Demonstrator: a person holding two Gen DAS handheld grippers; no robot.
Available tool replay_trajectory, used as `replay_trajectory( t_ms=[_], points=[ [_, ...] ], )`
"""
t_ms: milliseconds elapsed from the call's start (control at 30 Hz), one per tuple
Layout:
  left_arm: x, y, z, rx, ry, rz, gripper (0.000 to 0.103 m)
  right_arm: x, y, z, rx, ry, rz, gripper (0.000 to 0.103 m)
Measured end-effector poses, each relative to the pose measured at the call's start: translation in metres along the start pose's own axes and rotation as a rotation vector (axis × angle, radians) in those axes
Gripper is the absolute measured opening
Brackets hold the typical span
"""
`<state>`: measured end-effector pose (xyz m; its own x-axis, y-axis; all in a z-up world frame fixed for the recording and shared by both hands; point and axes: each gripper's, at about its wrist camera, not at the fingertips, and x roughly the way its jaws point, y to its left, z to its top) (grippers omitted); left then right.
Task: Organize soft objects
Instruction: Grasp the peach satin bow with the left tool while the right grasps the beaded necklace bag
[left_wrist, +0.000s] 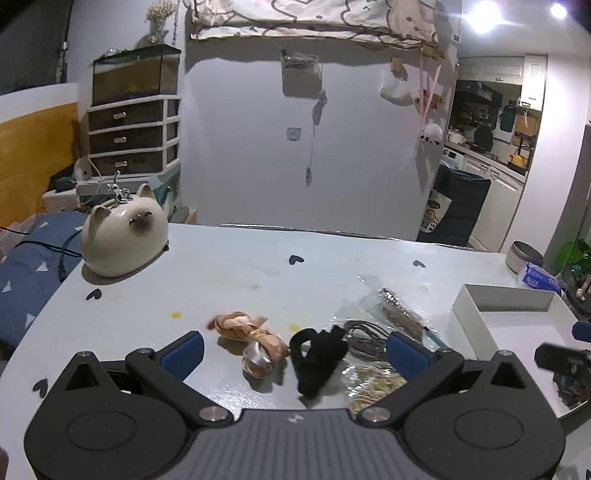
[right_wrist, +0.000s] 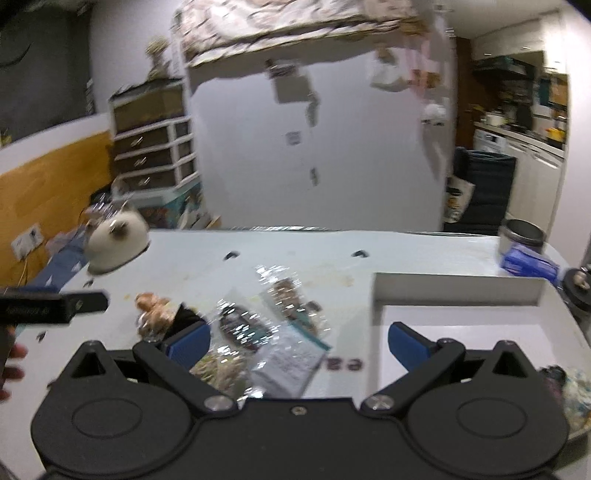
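Table: pale, carries all the things.
Box: white, open, at the right.
Left gripper: jaws wide open, empty, nearer to the soft things.
Right gripper: jaws open, empty, between the packets and the box.
Black cloth: between the left jaws, long axis running away from them.
Peach tie: just left of the cloth.

Cat-shaped ceramic pot on bench far left corner. Drawer unit behind, glass tank on top. Grey tin, blue tissue pack far right.
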<state>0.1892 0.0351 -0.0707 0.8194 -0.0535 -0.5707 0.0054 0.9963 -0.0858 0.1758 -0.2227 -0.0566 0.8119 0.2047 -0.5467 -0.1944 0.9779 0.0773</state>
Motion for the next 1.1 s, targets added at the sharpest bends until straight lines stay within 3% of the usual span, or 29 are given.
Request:
replay_trajectory(
  t_ms=[200,433,700,867,1000,1100],
  points=[
    [0.033,0.032,0.009,0.027,0.042,-0.139,0.103,0.023,0.025,0.004,-0.100,0.052,0.065,0.103],
    [0.089,0.052,0.019,0.190,0.101,-0.240,0.103,0.058,0.051,0.009,-0.245,0.141,0.140,0.103],
    [0.134,0.065,0.015,0.365,0.171,-0.285,0.103,0.102,0.080,0.009,-0.414,0.225,0.280,0.103],
    [0.152,0.066,0.015,0.421,0.203,-0.310,0.103,0.140,0.094,0.007,-0.495,0.297,0.382,0.103],
    [0.166,0.067,0.014,0.426,0.237,-0.317,0.103,0.175,0.093,0.001,-0.459,0.409,0.413,0.101],
    [0.174,0.066,0.012,0.440,0.248,-0.325,0.103,0.176,0.090,-0.004,-0.425,0.459,0.422,0.100]
  ],
)
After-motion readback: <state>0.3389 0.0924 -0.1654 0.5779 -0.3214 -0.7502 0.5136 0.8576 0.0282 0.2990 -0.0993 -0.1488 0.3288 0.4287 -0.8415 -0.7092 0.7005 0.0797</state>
